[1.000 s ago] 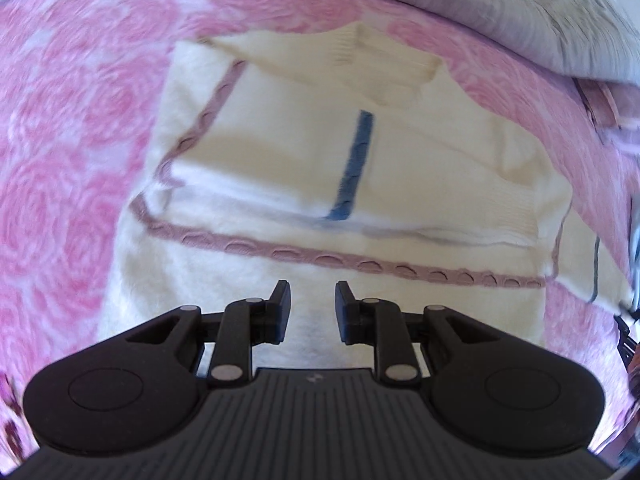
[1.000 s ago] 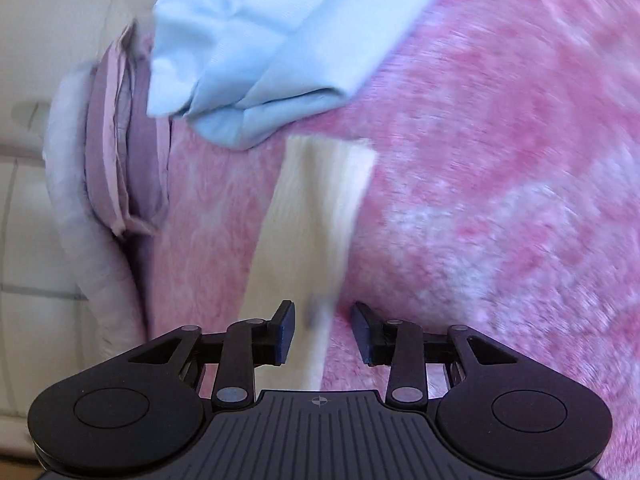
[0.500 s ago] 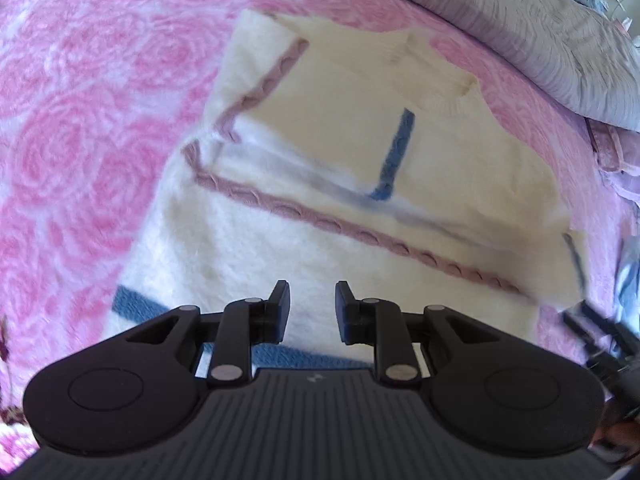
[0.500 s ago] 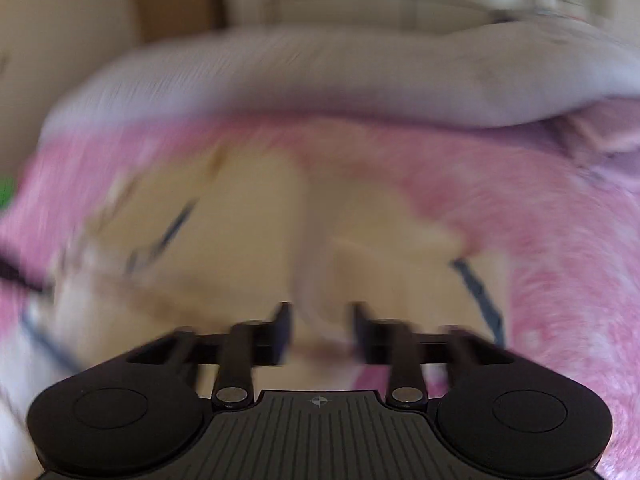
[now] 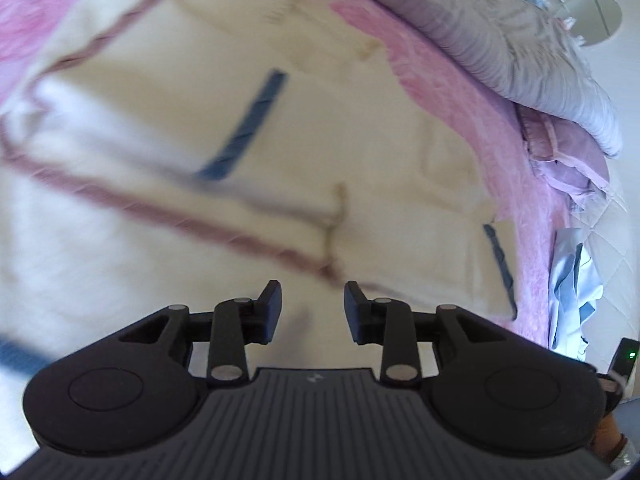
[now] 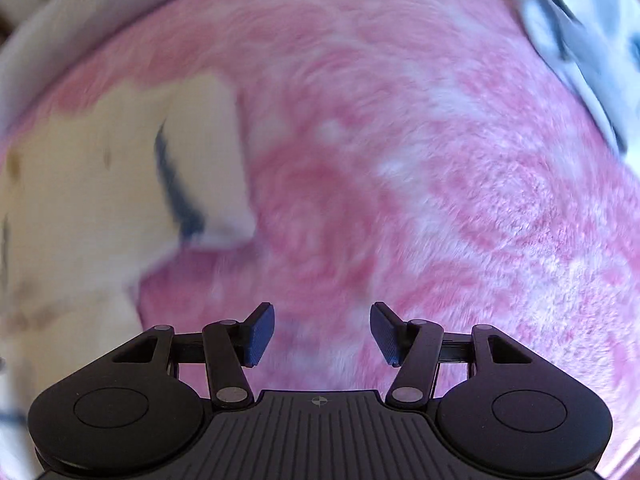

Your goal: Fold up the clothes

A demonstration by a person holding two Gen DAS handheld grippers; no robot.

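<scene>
Cream sweater (image 5: 360,152) on pink blanket (image 6: 440,160) | grey duvet (image 5: 500,40) beyond | both claws spread, empty

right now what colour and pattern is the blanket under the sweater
Pink with paler rose swirls; the blanket shows best in the right wrist view, beside the cream sweater.

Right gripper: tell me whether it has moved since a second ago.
Yes. The right gripper pointed at the cream sleeve before; now it is open over the pink blanket, with the sweater off to its left.
</scene>
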